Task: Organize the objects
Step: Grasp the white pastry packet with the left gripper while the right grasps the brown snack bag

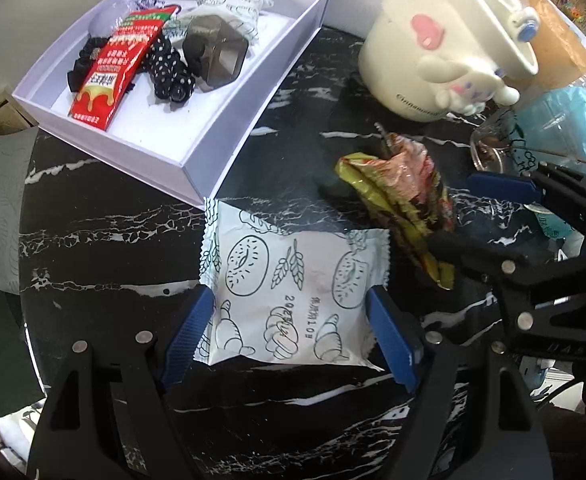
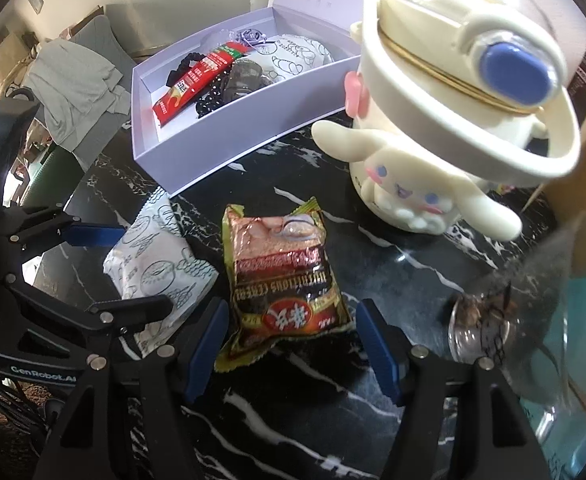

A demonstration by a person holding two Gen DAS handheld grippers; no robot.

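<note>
The lavender box [image 1: 197, 152] at eleven o'clock already holds a red packet [image 1: 117, 68], hair ties and a white pastry pack; two packs remain on the worktop [image 1: 105, 240]. The left claw [image 1: 289, 340] stands spread around the white pastry packet [image 1: 293, 280], its pads seemingly just touching; the right claw [image 2: 293, 344] stands spread around the cereal sachet [image 2: 281, 280]

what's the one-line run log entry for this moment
left gripper: open, straddling white bread packet | right gripper: open, straddling cereal sachet | both packets on marble table | box: partly filled
</note>
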